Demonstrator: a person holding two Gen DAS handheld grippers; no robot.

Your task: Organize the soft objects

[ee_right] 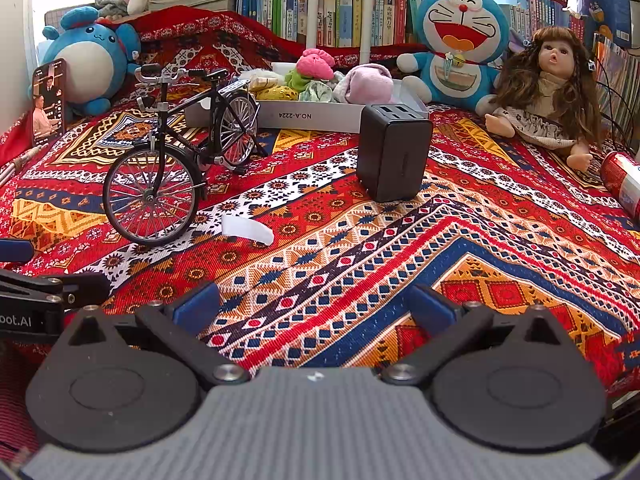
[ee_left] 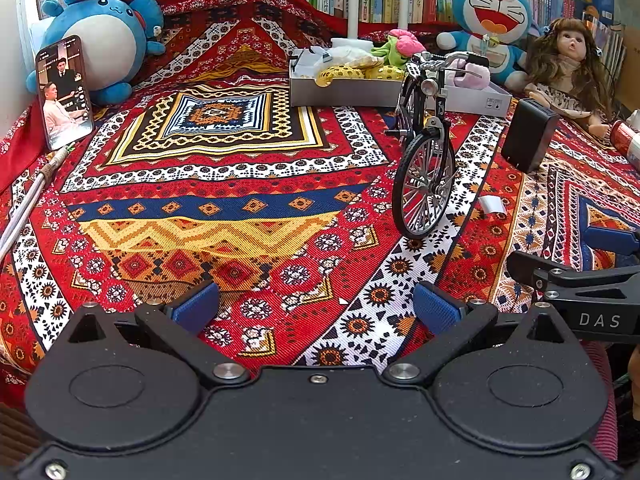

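1. Right wrist view: the soft objects (ee_right: 320, 76) lie heaped in a shallow white box (ee_right: 304, 114) in the upper middle of the frame. A pink-and-green plush piece sits on top, with yellow patterned pieces to its left and a pale pink bundle to its right. In the left wrist view the same heap (ee_left: 360, 66) shows at upper centre-right, partly hidden.
2. Look of the pile: loose, limp and overlapping; some pieces drape over the box rim. Judgement: they will sag and snag on one another when lifted.
3. Risk A: the model bicycle (ee_right: 176, 152) stands directly in front of the box's left end, with its handlebar near the rim. A reach from the lower left could clip it and tip it over; it looks lightly balanced.
4. Risk B: the black charger block (ee_right: 394, 154) stands upright just before the box's right end. A low approach from the right could knock it flat.
5. Risk C: the patterned cloth (ee_right: 440, 248) over the tabletop is wrinkled. A dragged fingertip could pull the cloth and shift everything on it.
6. Right gripper (ee_right: 316, 308): jaws spread wide, empty, low over the cloth in the lower frame, well apart from the box.
7. Left gripper (ee_left: 316, 308): likewise wide and empty, near the bottom of its frame.
8. Surroundings: blue round plush (ee_right: 90, 60) and a propped phone (ee_right: 48, 102) at upper left; blue cat plush (ee_right: 460, 40) and a doll (ee_right: 548, 88) at upper right.
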